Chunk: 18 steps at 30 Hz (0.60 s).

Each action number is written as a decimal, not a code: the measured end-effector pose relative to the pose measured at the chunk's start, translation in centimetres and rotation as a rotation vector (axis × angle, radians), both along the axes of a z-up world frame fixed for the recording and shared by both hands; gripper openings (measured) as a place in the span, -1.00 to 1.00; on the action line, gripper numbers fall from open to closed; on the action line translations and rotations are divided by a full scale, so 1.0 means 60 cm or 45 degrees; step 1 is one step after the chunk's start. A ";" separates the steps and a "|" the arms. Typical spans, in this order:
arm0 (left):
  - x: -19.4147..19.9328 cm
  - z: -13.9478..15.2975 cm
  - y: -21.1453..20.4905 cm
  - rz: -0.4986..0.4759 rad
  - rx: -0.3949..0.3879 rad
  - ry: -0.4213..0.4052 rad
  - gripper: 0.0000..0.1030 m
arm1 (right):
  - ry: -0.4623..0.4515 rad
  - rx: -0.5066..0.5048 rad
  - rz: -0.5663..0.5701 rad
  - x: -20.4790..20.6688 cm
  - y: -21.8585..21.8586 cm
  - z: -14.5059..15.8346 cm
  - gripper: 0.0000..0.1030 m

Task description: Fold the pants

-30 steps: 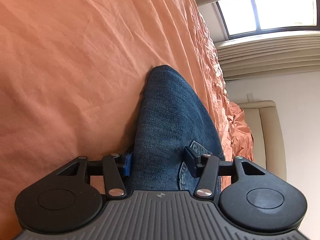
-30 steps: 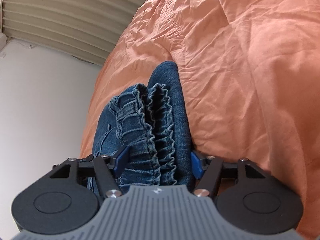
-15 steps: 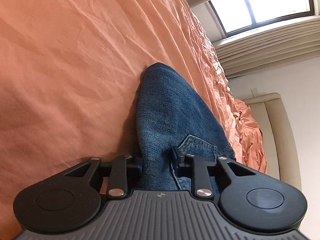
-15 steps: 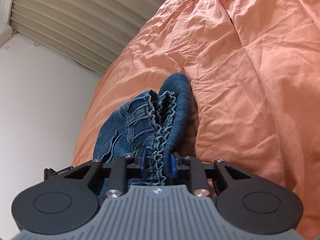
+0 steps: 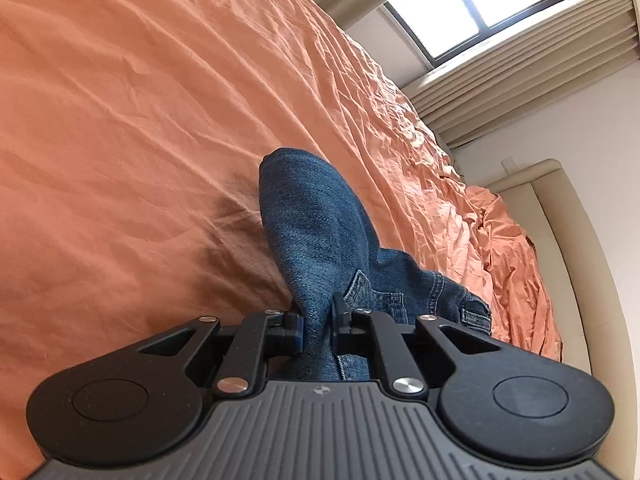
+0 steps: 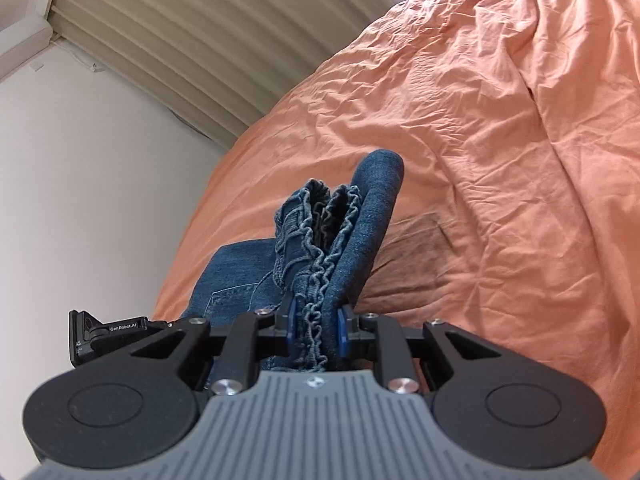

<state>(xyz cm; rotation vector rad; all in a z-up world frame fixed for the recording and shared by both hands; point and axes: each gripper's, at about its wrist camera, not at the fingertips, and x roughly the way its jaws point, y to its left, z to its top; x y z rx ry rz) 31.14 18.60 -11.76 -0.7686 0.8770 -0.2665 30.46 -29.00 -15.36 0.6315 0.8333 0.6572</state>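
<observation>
Left wrist view: both claws pinch jeans (image 5: 316, 232) edges above bedsheet (image 5: 140, 120).

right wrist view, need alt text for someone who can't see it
The right gripper is shut on the gathered, ruffled edge of blue denim pants, which stand up in a bunched fold above an orange bedsheet. Beige pleated curtains and a white wall fill the upper left.
</observation>
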 end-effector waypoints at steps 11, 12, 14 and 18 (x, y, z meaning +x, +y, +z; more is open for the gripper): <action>-0.064 0.127 0.196 0.145 0.197 -0.044 -0.78 | -0.061 0.081 0.209 -0.009 0.251 0.063 -0.71; -0.069 0.132 0.216 0.168 0.215 -0.040 -0.78 | -0.054 0.090 0.229 -0.004 0.280 0.062 -0.71; -0.078 0.137 0.261 0.219 0.249 -0.034 -0.78 | -0.046 0.096 0.271 0.002 0.337 0.058 -0.71; -0.099 0.136 0.344 0.301 0.308 -0.031 -0.78 | -0.022 0.128 0.345 0.018 0.453 0.037 -0.71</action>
